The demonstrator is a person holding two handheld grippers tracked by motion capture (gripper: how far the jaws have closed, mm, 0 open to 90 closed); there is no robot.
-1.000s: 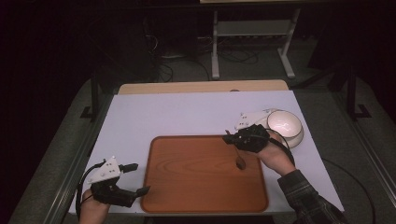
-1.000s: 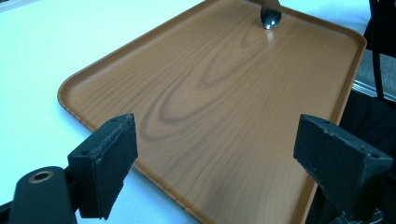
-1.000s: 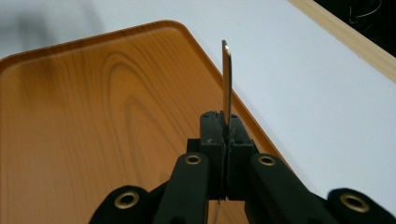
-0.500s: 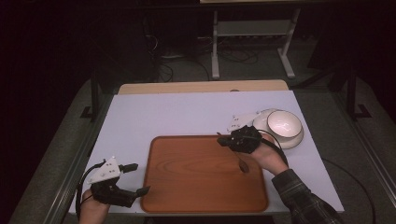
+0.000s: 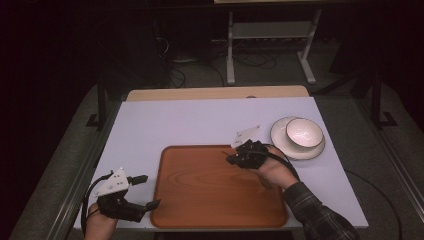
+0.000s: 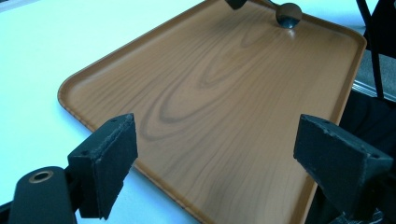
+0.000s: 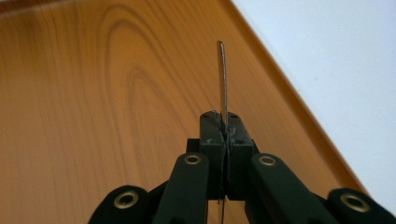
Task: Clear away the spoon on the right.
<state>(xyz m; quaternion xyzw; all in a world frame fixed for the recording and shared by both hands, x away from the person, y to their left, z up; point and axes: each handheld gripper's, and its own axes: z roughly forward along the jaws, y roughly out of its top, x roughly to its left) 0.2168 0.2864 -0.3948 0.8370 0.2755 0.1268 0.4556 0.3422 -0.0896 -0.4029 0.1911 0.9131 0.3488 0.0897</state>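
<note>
Since 1 s ago the right gripper [image 5: 231, 159] has slid left, away from the bowl [image 5: 304, 132], and now hangs over the tray [image 5: 200, 200] near its far edge. Left gripper [image 5: 145, 192] hasn't shifted.

Right gripper: jaws clamped tight on a thin metal handle, seen edge-on in the right gripper view [image 7: 223, 79]; it sticks out past the pads and ends over the tray's wood grain, w/ the tray rim and white desk [image 7: 336, 56] to the right. It's a spoon: the left gripper view shows its round bowl end [image 6: 288, 14] at the tray's far side, dark and glossy; can't tell if it touches the tray. In the high view the spoon is too small to make out under the hand [image 5: 272, 170].

Left gripper: jaws wide apart, nothing between them, at the near-left corner of the tray. In the left gripper view the pads [image 6: 109, 158] frame the tray's near corner.

Bowl sits on a white plate [image 5: 280, 142], on the desk [image 5: 175, 125] just right of the tray's far-right corner, near the right hand but apart from it.
</note>
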